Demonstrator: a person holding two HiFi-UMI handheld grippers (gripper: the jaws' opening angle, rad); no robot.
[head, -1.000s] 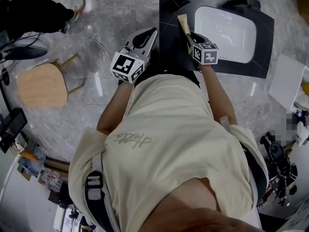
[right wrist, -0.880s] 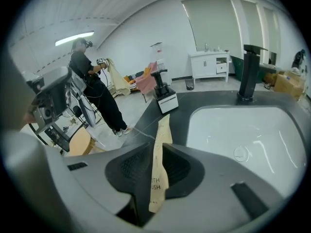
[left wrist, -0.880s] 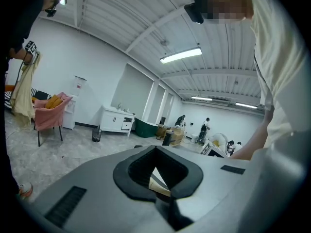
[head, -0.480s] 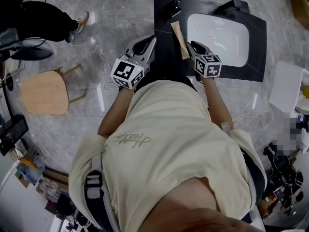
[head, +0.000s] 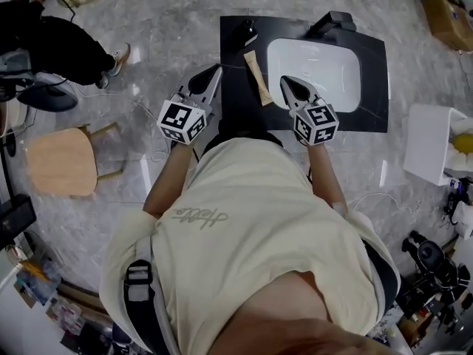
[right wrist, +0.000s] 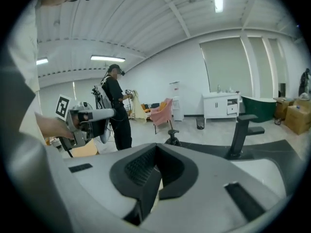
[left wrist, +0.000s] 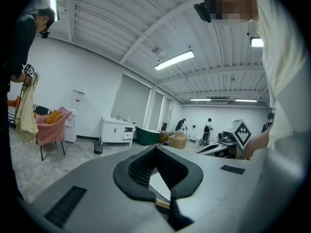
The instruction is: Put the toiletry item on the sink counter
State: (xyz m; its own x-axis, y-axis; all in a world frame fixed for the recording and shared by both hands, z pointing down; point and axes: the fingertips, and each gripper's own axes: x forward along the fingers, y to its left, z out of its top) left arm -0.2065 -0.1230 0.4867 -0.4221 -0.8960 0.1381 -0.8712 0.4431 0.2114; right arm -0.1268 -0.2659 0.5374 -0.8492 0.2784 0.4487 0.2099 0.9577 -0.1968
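Observation:
The toiletry item, a tan tube (head: pixel 257 78), lies flat on the black sink counter (head: pixel 235 98), just left of the white basin (head: pixel 318 61). My right gripper (head: pixel 284 81) hovers over the basin's near left corner, a little right of the tube, not touching it; its jaws taper to a shut point and hold nothing. My left gripper (head: pixel 216 69) hangs at the counter's left edge, also shut and empty. In the right gripper view my gripper (right wrist: pixel 155 147) points past the black faucet (right wrist: pixel 240 130).
A black faucet (head: pixel 332 22) stands behind the basin and a small black fixture (head: pixel 247 28) sits at the counter's back left. A wooden stool (head: pixel 63 160) is on the floor at left, a white box (head: pixel 432 143) at right, a person in black (head: pixel 52 43) at upper left.
The right gripper, up against the tube's near end a second ago, now sits apart to its right. The tube lies alone on the counter. The left gripper kept its place beside the counter.

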